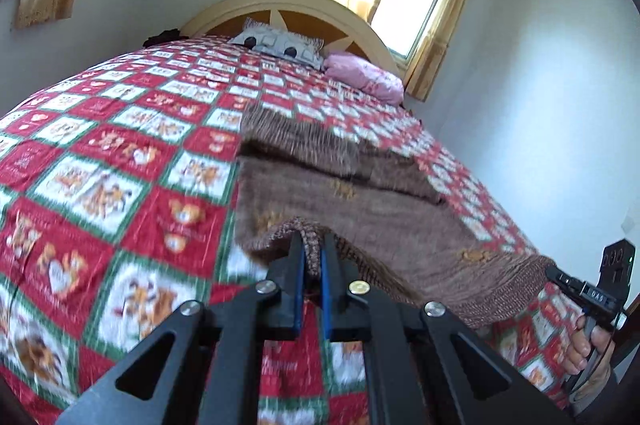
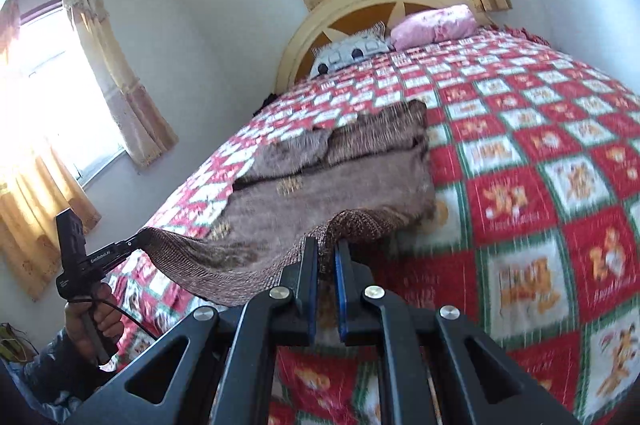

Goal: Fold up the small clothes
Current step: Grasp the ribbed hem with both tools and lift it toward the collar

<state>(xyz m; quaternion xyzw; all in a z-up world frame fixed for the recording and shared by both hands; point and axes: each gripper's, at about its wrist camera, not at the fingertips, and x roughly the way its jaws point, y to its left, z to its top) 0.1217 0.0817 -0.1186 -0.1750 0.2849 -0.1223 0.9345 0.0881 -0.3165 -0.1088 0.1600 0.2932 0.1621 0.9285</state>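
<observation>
A bed covered by a red, white and green checked quilt printed with teddy bears filled both wrist views. On its left side the quilt lay bare. Toward the middle, a brown knitted woollen garment with small orange motifs lay spread on the quilt, its far part folded over itself and its near hem lifted off the bed. The left black two-finger tool was pressed together, pinching the left corner of that hem between its blue pads. Further right, the right black two-finger tool was likewise pressed together on the hem's right corner, so the edge hung stretched between the two. A hand gripped the right tool's handle at the far right of the left view. At the headboard lay a grey patterned pillow and, to its right, a pink pillow.
</observation>
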